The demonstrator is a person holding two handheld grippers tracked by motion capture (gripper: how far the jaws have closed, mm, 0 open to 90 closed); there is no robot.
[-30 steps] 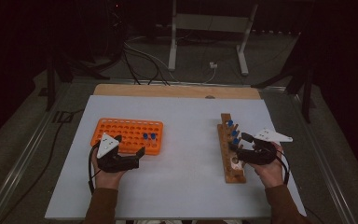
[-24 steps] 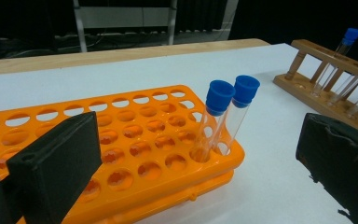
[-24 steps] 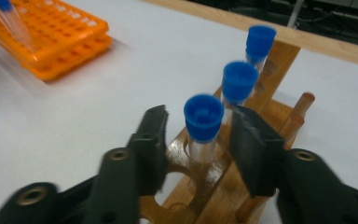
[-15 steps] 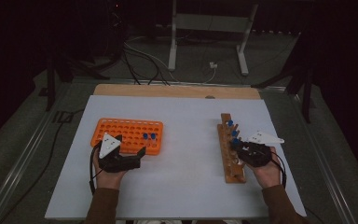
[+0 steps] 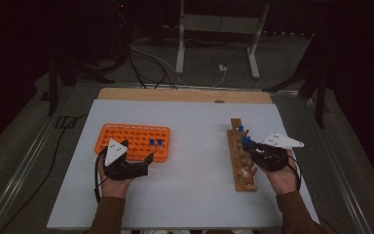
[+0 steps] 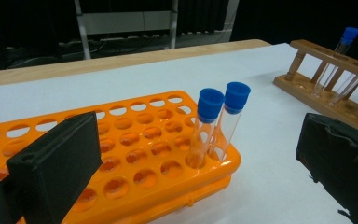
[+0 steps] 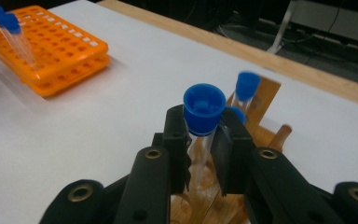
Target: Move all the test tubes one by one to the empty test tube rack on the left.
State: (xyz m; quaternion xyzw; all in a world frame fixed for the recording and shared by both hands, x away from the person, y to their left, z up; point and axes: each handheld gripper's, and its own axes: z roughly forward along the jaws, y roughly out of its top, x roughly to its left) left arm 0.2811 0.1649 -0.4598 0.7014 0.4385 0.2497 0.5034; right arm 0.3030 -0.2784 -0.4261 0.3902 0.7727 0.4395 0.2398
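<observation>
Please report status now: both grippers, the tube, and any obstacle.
Right gripper shut on capped tube in wooden rack. Left gripper open by orange rack. Neighbouring tubes close behind.

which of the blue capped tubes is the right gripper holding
The right gripper is shut on the tube in the wooden rack, pads pressed just under its cap. The rack's other tubes behind it stand free, as do the two in the orange tray.

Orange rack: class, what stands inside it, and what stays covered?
Two blue-capped tubes stand in neighbouring holes of the orange rack at one end. A left gripper jaw covers some near holes.
</observation>
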